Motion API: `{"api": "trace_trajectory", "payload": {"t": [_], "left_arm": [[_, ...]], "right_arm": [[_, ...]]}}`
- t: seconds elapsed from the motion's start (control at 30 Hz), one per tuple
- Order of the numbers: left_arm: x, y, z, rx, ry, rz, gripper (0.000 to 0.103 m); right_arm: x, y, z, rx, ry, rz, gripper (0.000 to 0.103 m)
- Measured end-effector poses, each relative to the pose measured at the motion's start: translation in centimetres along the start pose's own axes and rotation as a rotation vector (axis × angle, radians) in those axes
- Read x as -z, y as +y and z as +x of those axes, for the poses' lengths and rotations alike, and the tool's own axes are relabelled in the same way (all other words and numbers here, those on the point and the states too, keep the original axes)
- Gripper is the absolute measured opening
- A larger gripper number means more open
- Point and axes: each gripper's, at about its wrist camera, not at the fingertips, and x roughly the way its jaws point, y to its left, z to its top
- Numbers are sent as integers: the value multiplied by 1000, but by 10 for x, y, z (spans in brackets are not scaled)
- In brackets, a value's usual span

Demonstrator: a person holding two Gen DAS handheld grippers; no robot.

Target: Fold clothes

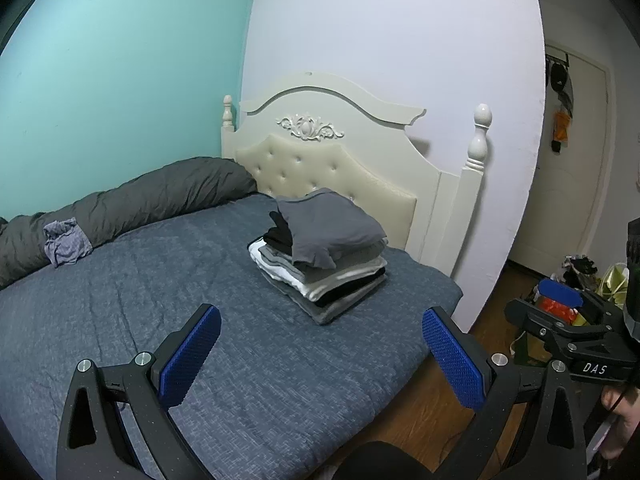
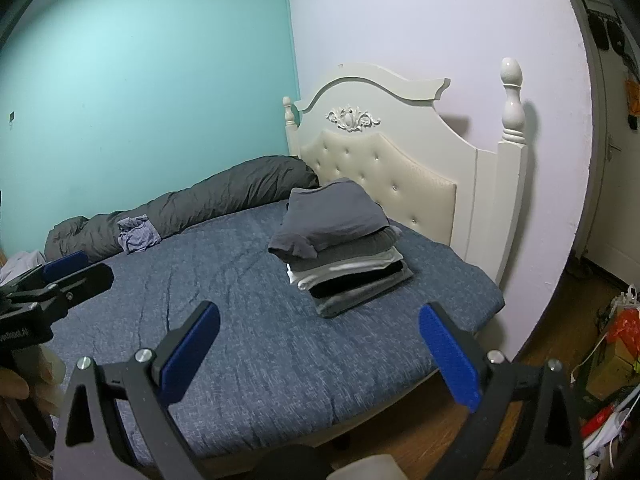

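A stack of folded clothes (image 1: 324, 264) in grey, black and white sits on the blue bed cover (image 1: 168, 300) near the headboard, topped by a dark grey garment (image 2: 332, 220). A crumpled lilac garment (image 1: 64, 244) lies against the rolled grey duvet (image 2: 224, 200) at the far side. My left gripper (image 1: 320, 356) hovers open over the bed's near edge, with nothing between its blue pads. My right gripper (image 2: 320, 360) is likewise open and empty, short of the stack (image 2: 348, 268). Each gripper shows at the edge of the other's view, the right gripper (image 1: 568, 312) beside the left one.
A cream tufted headboard (image 1: 340, 168) with posts stands behind the stack. Wooden floor (image 2: 440, 432) runs along the bed's near side. Bags and clutter (image 2: 616, 360) crowd the floor at right, by a doorway (image 1: 576, 160). A person's hand (image 1: 624, 416) holds the right gripper.
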Motion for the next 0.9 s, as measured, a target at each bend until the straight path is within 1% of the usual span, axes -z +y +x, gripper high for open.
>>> {"api": "trace_trajectory", "payload": {"t": [0.3, 0.67, 0.9], "left_arm": [[1, -2, 4, 15, 19, 3, 103], [3, -5, 5, 17, 16, 12, 103], [1, -6, 2, 16, -1, 13, 103]], "right_arm": [[0, -3, 2, -2, 5, 9, 100], [2, -5, 3, -7, 12, 10, 100], [1, -6, 6, -7, 16, 12, 100]]}}
